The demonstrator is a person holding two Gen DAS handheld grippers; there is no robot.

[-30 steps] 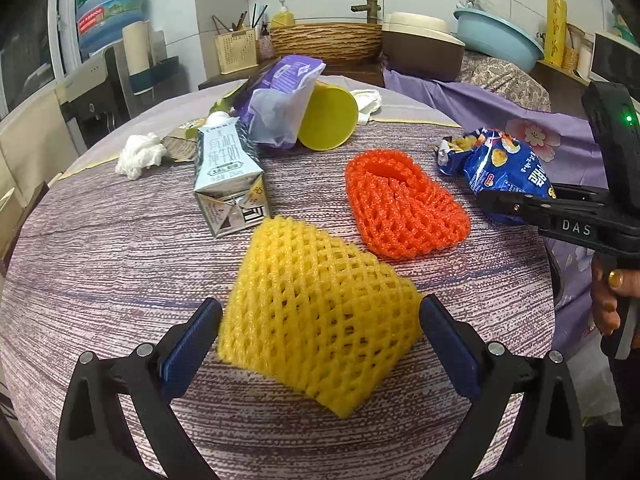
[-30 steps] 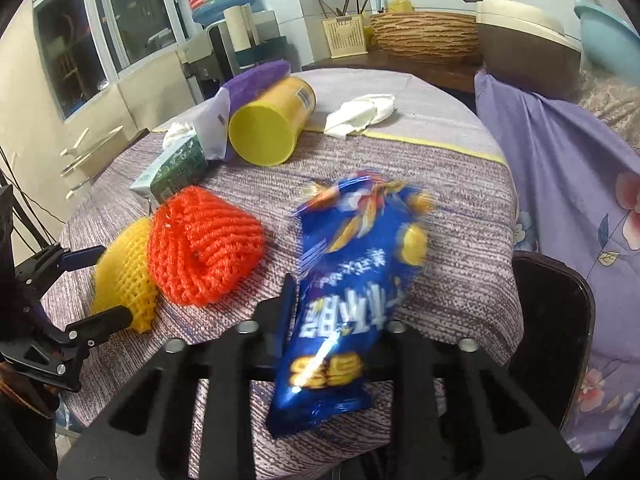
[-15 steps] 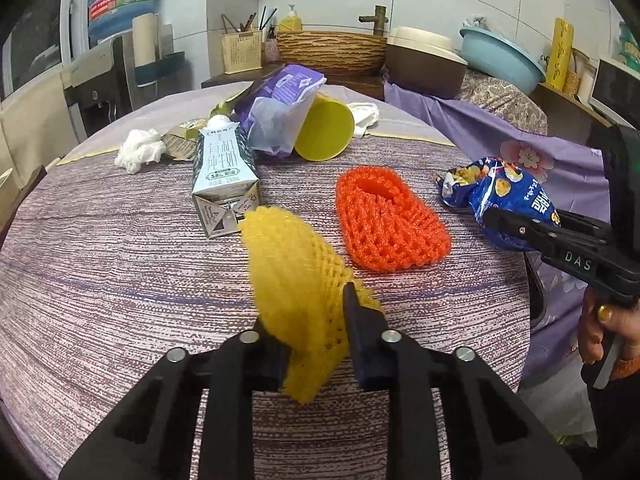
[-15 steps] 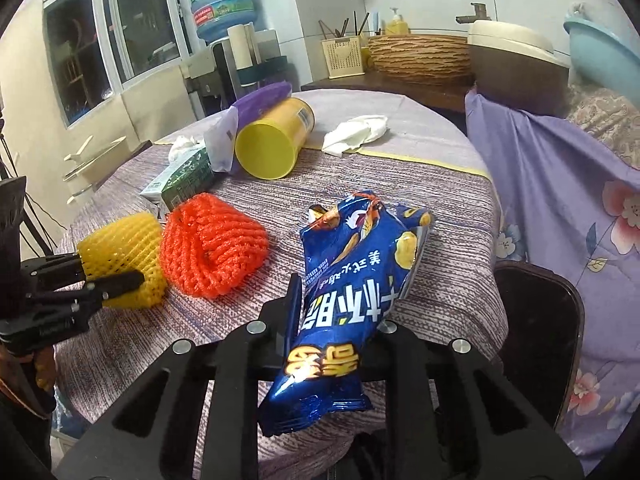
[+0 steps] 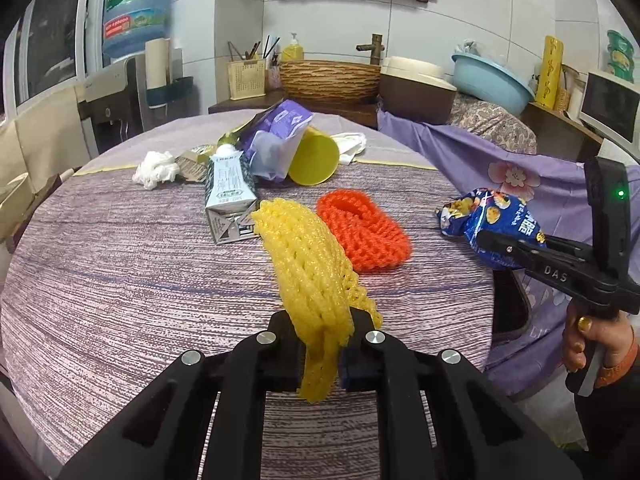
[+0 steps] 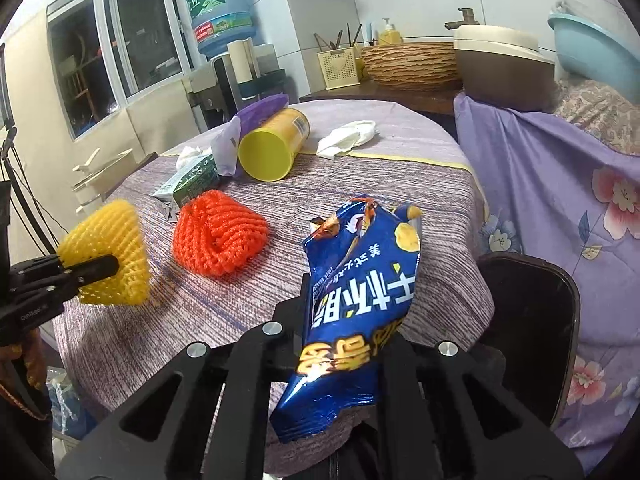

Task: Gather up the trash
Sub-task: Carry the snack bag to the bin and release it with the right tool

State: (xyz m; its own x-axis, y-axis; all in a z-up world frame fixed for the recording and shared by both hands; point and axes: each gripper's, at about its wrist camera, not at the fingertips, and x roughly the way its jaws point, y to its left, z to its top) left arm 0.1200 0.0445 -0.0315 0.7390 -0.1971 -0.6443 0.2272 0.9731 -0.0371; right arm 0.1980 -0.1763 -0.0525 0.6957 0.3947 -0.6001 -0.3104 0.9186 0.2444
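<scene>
Left gripper (image 5: 322, 338): jaws just closed tight on crumpled yellow foam fruit net (image 5: 310, 268), lifted clear above the striped purple surface (image 5: 120, 280). Right gripper (image 6: 344, 344): jaws just closing, clamped on blue crinkled snack bag (image 6: 360, 300), held above surface's near right edge. Orange foam net (image 5: 362, 232) lying between them.

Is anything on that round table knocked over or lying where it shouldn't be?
Yes. A yellow canister lies on its side with a purple bag draped against it, a milk carton is tipped over, and crumpled tissues and an orange foam net are scattered about. Nothing looks spilled.
</scene>
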